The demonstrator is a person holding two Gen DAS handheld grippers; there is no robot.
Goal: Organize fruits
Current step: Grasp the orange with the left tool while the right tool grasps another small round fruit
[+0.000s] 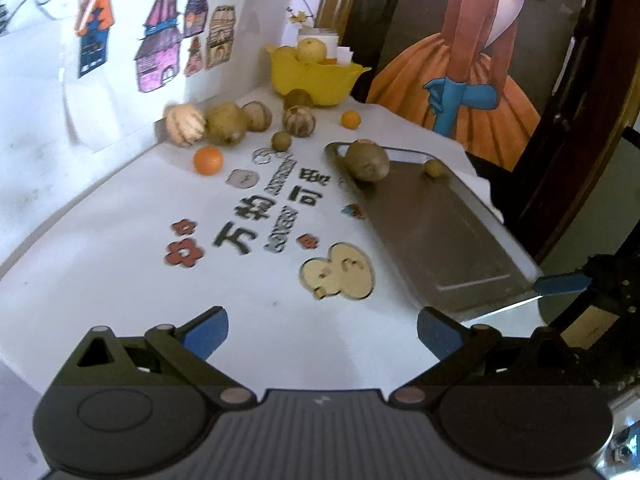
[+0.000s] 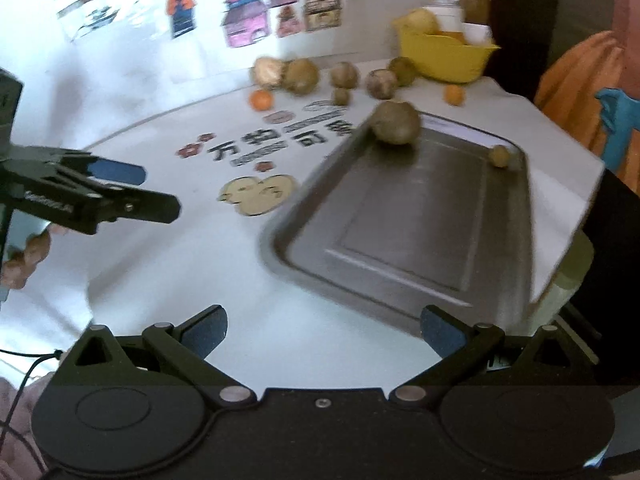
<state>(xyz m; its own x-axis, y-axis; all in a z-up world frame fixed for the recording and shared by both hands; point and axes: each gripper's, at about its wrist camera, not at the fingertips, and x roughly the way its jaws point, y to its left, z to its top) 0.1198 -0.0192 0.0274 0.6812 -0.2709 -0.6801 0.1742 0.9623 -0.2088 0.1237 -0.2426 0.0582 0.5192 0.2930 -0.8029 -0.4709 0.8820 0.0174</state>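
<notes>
Fruit lies mostly beyond the metal tray (image 2: 400,216): a row of brownish ones and two small oranges on the bench (image 1: 120,280), toward the yellow bowl (image 1: 316,78). One large brown fruit (image 2: 395,122) sits in the tray's far corner, a small one (image 2: 500,156) at its far right rim. Both the left tongs (image 1: 322,334) and right tongs (image 2: 323,330) stand released, nothing between them. The loose row lies ahead and left of the tray, likely nearer the left tongs; the round fruit have no clear long axis.
</notes>
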